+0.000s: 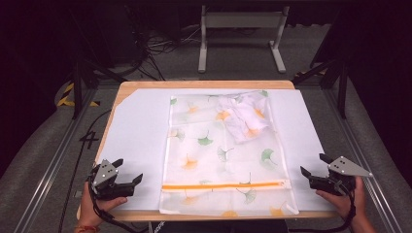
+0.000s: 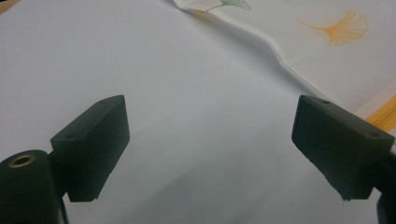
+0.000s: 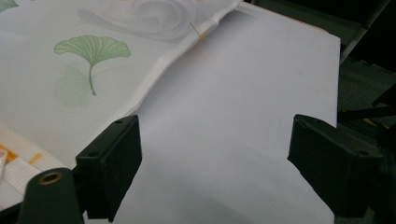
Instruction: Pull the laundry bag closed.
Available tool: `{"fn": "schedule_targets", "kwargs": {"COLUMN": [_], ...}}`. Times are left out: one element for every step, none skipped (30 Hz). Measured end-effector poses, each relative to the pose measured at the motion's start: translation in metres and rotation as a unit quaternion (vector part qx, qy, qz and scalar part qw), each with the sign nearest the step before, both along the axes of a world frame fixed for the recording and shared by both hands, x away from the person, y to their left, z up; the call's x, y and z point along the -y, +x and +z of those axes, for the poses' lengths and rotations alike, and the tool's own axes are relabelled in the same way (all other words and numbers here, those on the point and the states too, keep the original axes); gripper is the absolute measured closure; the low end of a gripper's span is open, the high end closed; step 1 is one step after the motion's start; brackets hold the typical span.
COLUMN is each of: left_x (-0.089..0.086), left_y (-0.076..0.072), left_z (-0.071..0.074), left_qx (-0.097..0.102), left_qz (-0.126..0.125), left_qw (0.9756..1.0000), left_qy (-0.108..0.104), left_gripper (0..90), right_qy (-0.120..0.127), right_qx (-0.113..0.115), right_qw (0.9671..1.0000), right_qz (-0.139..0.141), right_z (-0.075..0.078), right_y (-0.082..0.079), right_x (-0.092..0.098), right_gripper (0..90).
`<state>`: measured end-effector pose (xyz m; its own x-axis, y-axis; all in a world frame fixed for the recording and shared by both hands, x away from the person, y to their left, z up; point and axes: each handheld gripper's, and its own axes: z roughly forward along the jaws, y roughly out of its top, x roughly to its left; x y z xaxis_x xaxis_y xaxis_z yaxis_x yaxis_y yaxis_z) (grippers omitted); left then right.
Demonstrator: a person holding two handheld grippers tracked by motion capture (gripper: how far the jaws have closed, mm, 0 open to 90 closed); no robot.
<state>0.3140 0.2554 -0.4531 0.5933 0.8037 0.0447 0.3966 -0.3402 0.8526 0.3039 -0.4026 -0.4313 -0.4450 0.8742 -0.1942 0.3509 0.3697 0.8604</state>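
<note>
A translucent mesh laundry bag (image 1: 223, 155) printed with green and orange ginkgo leaves lies flat in the middle of the table, between the two grippers and apart from both. An orange zipper (image 1: 223, 185) runs across its near end. Inside its far right corner sits a crumpled white garment (image 1: 245, 119), seen through the mesh. Under the bag is a white sheet (image 1: 131, 131) covering most of the wooden table (image 1: 204, 84).

The left gripper (image 1: 127, 171) rests over bare white sheet, jaws spread wide with nothing between them; the bag's left edge (image 2: 280, 56) lies ahead of and just outside its right-hand jaw. The right gripper (image 1: 313, 164) is likewise spread and empty, with the bag's right edge (image 3: 154, 79) ahead of and beside its left-hand jaw.

Likely risks: the mesh is thin and lies flat on the sheet, so a jaw closing on an edge could pinch the white sheet along with it, or grip only one layer and slide off. Lifting one side alone could let the garment shift and bunch the bag.
</note>
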Motion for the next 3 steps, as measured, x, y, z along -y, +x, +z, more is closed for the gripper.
{"fn": "schedule_targets", "kwargs": {"left_x": [0.0006, 0.0010, 0.0010], "left_y": [0.0001, 0.0004, 0.0004], "left_z": [0.0000, 0.0000, 0.0000], "left_qx": [-0.001, -0.002, -0.002], "left_qz": [-0.001, -0.001, -0.001], "left_qw": [1.0000, 1.0000, 1.0000], "left_qy": [-0.002, -0.004, -0.004], "left_gripper": [12.3, 12.3, 12.3], "right_qy": [-0.001, -0.002, -0.005], "right_qx": [0.000, -0.003, -0.003], "right_qw": [1.0000, 1.0000, 1.0000], "right_qz": [0.000, 0.000, 0.002], "right_z": [-0.0004, -0.0010, -0.0012], "right_y": [0.0002, 0.0002, 0.0005], "right_x": [0.0001, -0.0007, -0.0010], "right_gripper": [18.0, 18.1, 18.1]}}
